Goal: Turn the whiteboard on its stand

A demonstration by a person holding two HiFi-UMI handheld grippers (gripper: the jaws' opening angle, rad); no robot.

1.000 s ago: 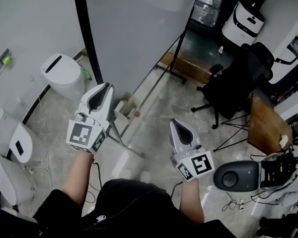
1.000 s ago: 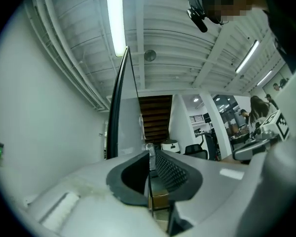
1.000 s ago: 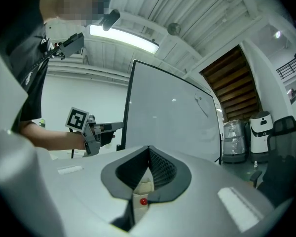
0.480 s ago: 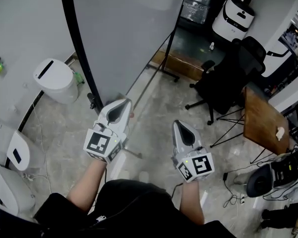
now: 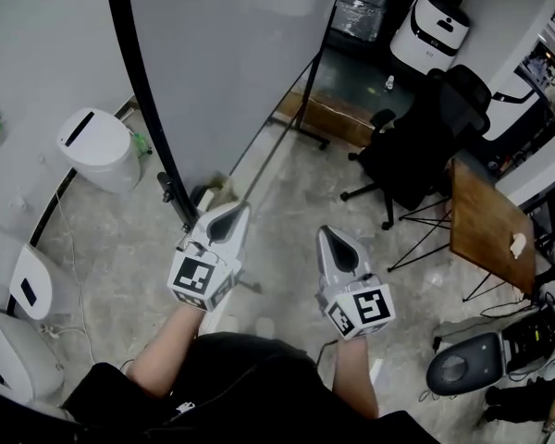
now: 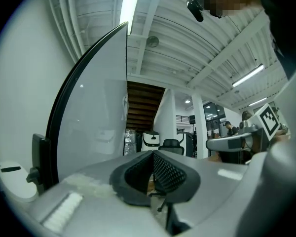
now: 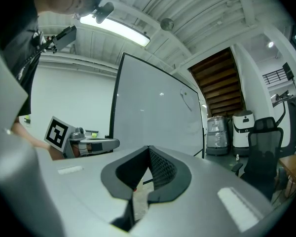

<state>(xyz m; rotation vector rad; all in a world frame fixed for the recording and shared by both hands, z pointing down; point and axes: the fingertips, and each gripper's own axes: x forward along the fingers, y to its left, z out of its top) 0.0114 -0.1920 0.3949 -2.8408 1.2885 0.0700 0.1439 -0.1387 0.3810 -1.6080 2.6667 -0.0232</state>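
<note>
The whiteboard (image 5: 231,63) is a tall grey panel in a black frame (image 5: 139,91), standing on a wheeled stand whose leg (image 5: 305,137) runs along the floor. My left gripper (image 5: 229,213) hangs just right of the board's lower corner, shut with nothing between its fingers. In the left gripper view the board (image 6: 93,112) rises to the left of the shut left gripper (image 6: 153,153), apart from it. My right gripper (image 5: 331,235) is level with the left one and also shut and empty. The right gripper view shows the board (image 7: 153,117) beyond the right gripper (image 7: 149,148).
White floor units (image 5: 97,146) stand along the left wall. A black office chair (image 5: 416,155) and a wooden table (image 5: 486,225) are at the right, a white machine (image 5: 427,30) behind them. A dark round device (image 5: 462,370) and cables lie at bottom right.
My left gripper has moved right and down, away from the board's black frame, and now hangs beside the right gripper. The right gripper has barely moved.
</note>
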